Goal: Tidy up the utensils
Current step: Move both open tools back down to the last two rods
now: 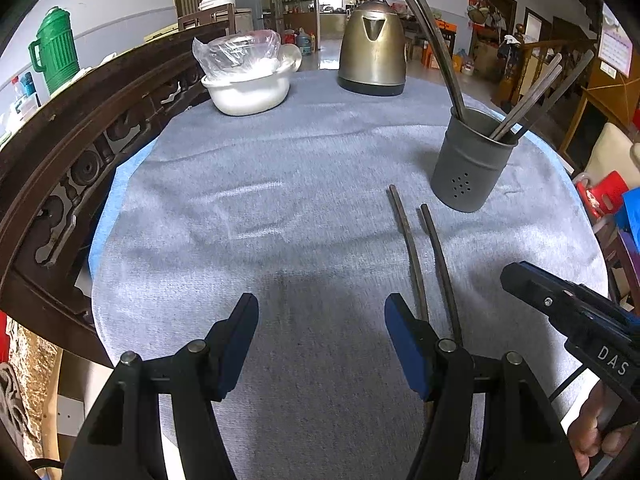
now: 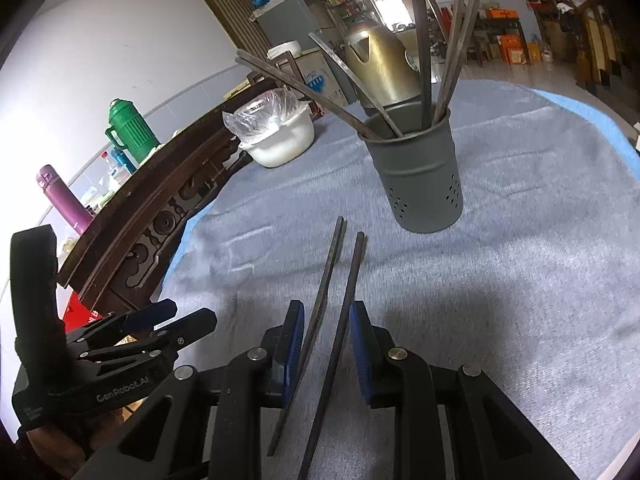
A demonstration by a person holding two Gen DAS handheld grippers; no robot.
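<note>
Right gripper (image 2: pixel 326 344), jaws narrowly parted and straddling but apparently not yet pinching the two loose chopsticks (image 2: pixel 336 308) lying ahead of it short of the holder (image 2: pixel 418 168), should close squarely on both; left gripper (image 1: pixel 322 344) hangs half-open, empty.

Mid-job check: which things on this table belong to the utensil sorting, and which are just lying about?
Job:
- two loose chopsticks on the cloth
- grey holder with chopsticks already in it
- right gripper around the loose pair

Lying about:
- kettle
- white bowl with plastic bag
- green jug
- purple flask
</note>
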